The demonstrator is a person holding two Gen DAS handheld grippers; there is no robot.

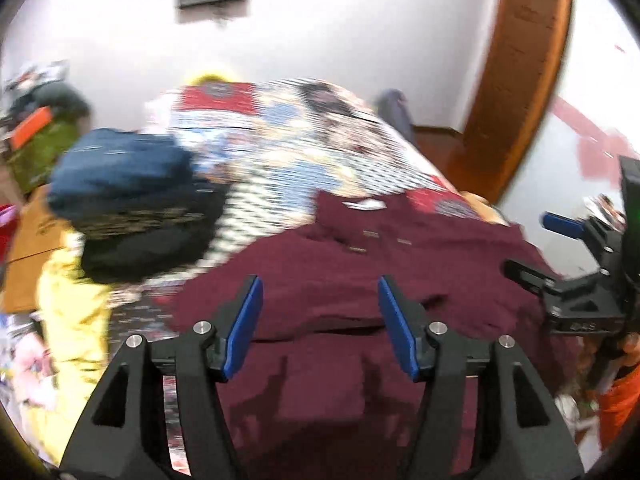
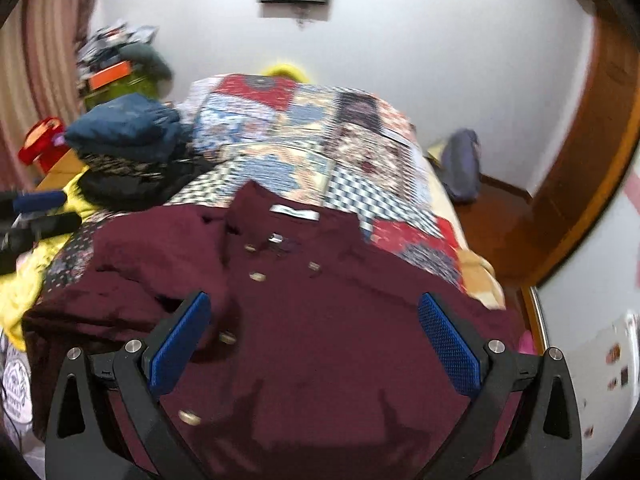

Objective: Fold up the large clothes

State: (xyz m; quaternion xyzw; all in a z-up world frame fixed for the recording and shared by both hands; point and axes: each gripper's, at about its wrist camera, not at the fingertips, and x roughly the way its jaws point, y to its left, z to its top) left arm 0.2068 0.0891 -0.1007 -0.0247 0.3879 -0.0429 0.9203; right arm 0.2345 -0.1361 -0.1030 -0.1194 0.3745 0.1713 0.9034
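Observation:
A maroon button-up shirt (image 2: 320, 320) lies spread on the near end of the bed, collar and white label pointing away, light buttons down its front. It also shows in the left wrist view (image 1: 340, 280). My left gripper (image 1: 320, 292) is open and empty, hovering over the shirt's left part. My right gripper (image 2: 314, 312) is open wide and empty, above the shirt's middle. The right gripper shows at the right edge of the left wrist view (image 1: 560, 256); the left gripper shows at the left edge of the right wrist view (image 2: 36, 212).
The bed carries a patchwork quilt (image 2: 304, 140). A pile of dark blue and black clothes (image 2: 128, 148) sits on its left side, with a yellow cloth (image 2: 24, 280) beside it. A wooden door frame (image 2: 592, 160) stands right. A grey bag (image 2: 460, 164) lies on the floor.

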